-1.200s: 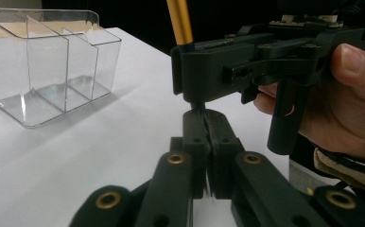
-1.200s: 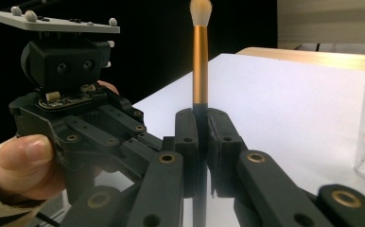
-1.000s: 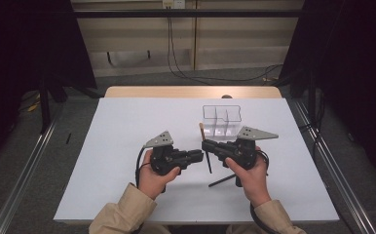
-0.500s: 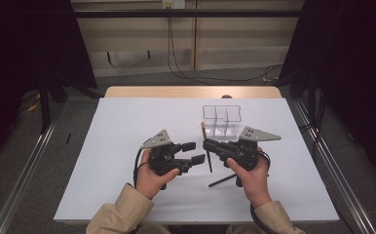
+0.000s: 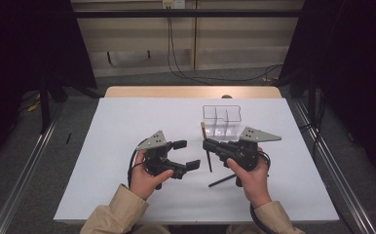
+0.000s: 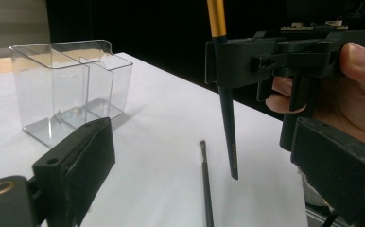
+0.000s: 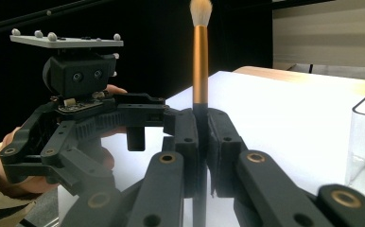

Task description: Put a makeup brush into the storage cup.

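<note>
A makeup brush [image 5: 206, 146] with a gold ferrule, pale bristles and a dark handle stands upright in my right gripper [image 5: 206, 145], which is shut on its handle [image 7: 200, 61]. My left gripper [image 5: 186, 155] sits just left of it. Its jaws have just been opening and stand wide, with nothing pressed between them. In the left gripper view the brush handle [image 6: 228, 127] hangs a little beyond my own jaws, its tip just above the table. A second, thin dark brush [image 5: 221, 181] lies flat on the table under the right hand [image 6: 205, 184].
A clear plastic organizer [image 5: 221, 119] with several compartments stands behind the right gripper [image 6: 72, 85]. The white table [image 5: 127, 126] has open room to the left and at the back. Metal rails run along both sides.
The left gripper's jaws went from shut to wide open and drew slightly away from the brush. The right gripper kept still, holding the brush upright.
</note>
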Available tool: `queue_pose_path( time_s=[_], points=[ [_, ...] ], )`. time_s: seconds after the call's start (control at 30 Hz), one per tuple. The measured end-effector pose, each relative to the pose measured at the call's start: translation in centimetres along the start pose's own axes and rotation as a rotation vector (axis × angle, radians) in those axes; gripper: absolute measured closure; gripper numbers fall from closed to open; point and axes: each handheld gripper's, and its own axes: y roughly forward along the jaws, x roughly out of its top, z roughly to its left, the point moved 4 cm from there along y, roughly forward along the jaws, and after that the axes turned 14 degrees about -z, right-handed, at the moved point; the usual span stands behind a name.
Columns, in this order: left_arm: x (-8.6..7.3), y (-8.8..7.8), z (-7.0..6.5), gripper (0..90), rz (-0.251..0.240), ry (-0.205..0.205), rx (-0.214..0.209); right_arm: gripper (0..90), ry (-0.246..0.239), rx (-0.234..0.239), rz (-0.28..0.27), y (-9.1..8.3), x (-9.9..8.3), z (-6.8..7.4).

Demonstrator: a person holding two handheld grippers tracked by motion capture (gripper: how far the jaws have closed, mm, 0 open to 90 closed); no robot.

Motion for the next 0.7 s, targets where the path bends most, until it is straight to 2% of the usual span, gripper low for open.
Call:
queue_pose_path(
  time_s=[0.13, 0.27, 0.3, 0.43, 0.7],
  points=[
    [-0.1, -1.0, 0.4, 2.3, 0.015, 0.057, -0.012, 84.3, -0.008, 0.006, -0.001, 0.1, 0.0, 0.1],
    [0.1, -1.6, 0.5, 0.3, 0.014, 0.065, -0.025, 84.3, -0.011, 0.001, 0.0, 0.0, 0.1, 0.0],
    [0.1, -1.9, 0.7, 0.4, 0.024, 0.075, -0.014, 84.3, -0.012, 0.001, -0.001, 0.0, 0.1, 0.0],
    [0.1, -2.6, 0.9, 0.8, 0.037, 0.097, -0.012, 84.3, -0.016, 0.002, -0.004, 0.0, 0.1, 0.0],
    [0.3, -4.0, 1.7, 0.9, 0.029, 0.101, 0.013, 84.3, -0.023, -0.002, -0.01, -0.1, 0.2, -0.1]
  ],
)
